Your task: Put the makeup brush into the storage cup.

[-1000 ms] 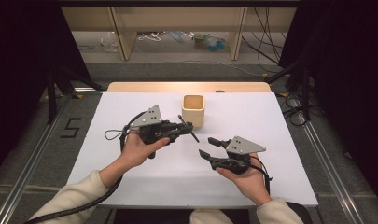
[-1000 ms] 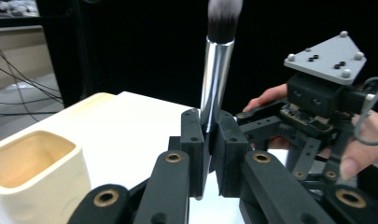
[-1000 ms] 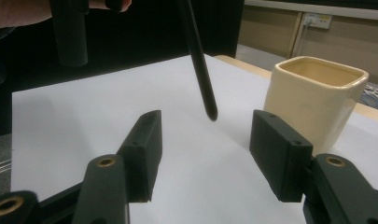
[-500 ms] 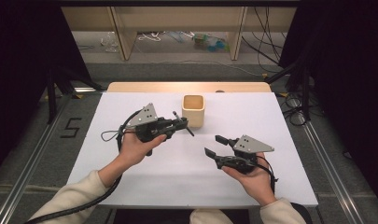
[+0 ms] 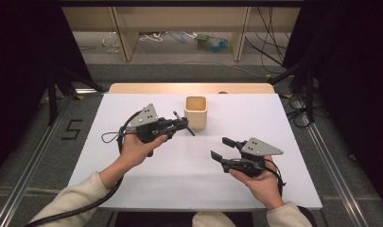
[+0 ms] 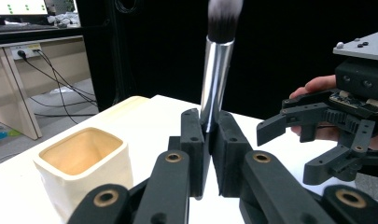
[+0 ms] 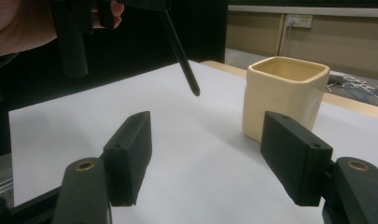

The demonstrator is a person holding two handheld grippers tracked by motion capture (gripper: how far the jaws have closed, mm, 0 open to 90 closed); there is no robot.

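- Brush (image 6: 216, 74) sits clamped in the left gripper (image 5: 183, 124), bristles up and handle tip slanting down, held above the white table (image 5: 179, 189) just beside the cream cup (image 5: 196, 111).
- Right gripper (image 5: 220, 147) has just been opening its jaws; nothing lies between them.
- Judging by this, the brush is picked up; lowering it into the cup and letting go is left.

Your cup (image 5: 196, 111): cream outside, tan inside. Brush (image 6: 218, 70) left of cup: shiny silver collar, dark bristles paling to grey-white at tips, black handle. Your left gripper (image 5: 182, 124) and right gripper (image 5: 221, 148), near cup: black jaws, brass-coloured pins, grey top plates. Table (image 5: 132, 189) under cup: white. Your sleeves (image 5: 71, 203): cream.
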